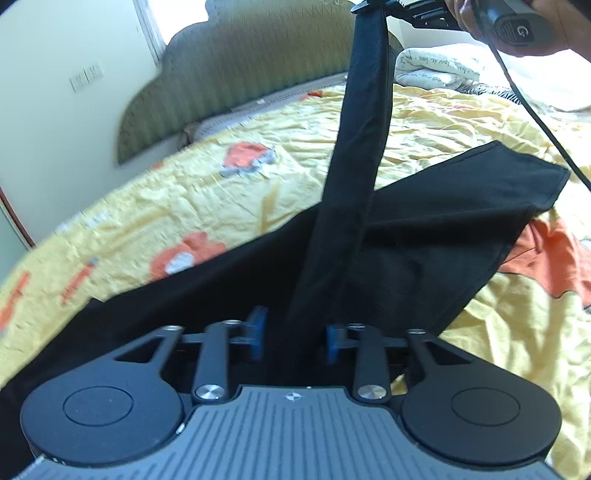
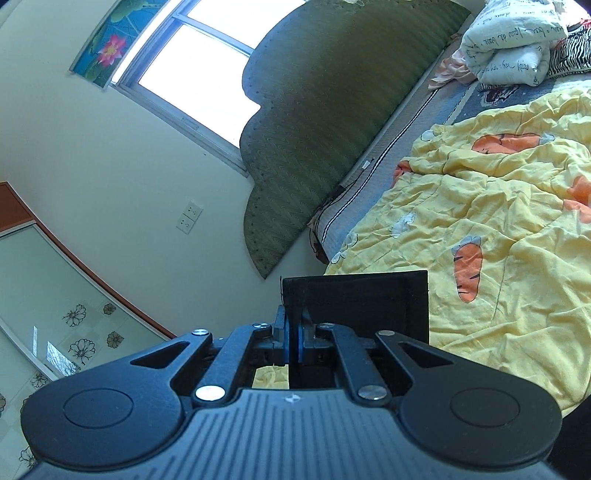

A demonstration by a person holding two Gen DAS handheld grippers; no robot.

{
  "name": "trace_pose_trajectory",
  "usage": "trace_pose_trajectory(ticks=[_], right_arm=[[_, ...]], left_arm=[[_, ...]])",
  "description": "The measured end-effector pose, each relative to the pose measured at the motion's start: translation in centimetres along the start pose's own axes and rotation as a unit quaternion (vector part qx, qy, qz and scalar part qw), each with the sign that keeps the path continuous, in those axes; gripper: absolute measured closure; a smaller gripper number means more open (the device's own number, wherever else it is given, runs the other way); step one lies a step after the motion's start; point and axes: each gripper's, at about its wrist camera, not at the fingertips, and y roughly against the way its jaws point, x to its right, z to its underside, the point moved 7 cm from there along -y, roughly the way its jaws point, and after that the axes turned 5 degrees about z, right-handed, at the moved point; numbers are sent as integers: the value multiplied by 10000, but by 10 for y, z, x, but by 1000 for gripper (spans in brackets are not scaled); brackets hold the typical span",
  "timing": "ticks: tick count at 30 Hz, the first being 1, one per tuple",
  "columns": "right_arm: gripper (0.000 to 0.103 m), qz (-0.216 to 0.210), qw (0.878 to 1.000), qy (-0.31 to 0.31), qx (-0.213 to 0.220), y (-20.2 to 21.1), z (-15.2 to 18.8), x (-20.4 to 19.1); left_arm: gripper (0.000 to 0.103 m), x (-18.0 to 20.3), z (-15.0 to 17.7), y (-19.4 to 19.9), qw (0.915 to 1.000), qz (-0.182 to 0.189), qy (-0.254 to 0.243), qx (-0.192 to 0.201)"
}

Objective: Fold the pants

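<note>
Black pants (image 1: 424,229) lie spread on a yellow carrot-print quilt (image 1: 207,195). One leg (image 1: 362,122) is stretched up taut from the bed to my right gripper (image 1: 373,5), seen at the top of the left wrist view. In the right wrist view my right gripper (image 2: 293,332) is shut on the hem of that leg (image 2: 362,302), held above the bed. My left gripper (image 1: 295,334) is open, its blue pads (image 1: 258,332) on either side of the lifted leg's lower part, over the pants.
A green padded headboard (image 2: 325,110) leans on the wall. A folded white blanket (image 2: 513,48) lies at the head of the bed. A window (image 2: 192,74) and wall sockets (image 2: 189,218) are on the wall. A cable (image 1: 535,114) hangs from the right hand.
</note>
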Motion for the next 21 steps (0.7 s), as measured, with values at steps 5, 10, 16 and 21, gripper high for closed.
trace_pose_trajectory(ticks=[5,10,16,21], right_arm=[[99,-63,10000,35,16,-2,-8,-11],[99,-962,9901,404,938,61,-23,-34],[99,531,9945,-315,851,106,15,83],[98,1211,9830,-1194,689,122,49,162]], left_arm=[[90,-22,-15,10,9984,-368,254,356],[90,-67,-44,51,9795,-1061,1041,1363],[90,-9,-13,26,9974,-230,219,647],[90,13,4,19,9989,-33,-78,461]])
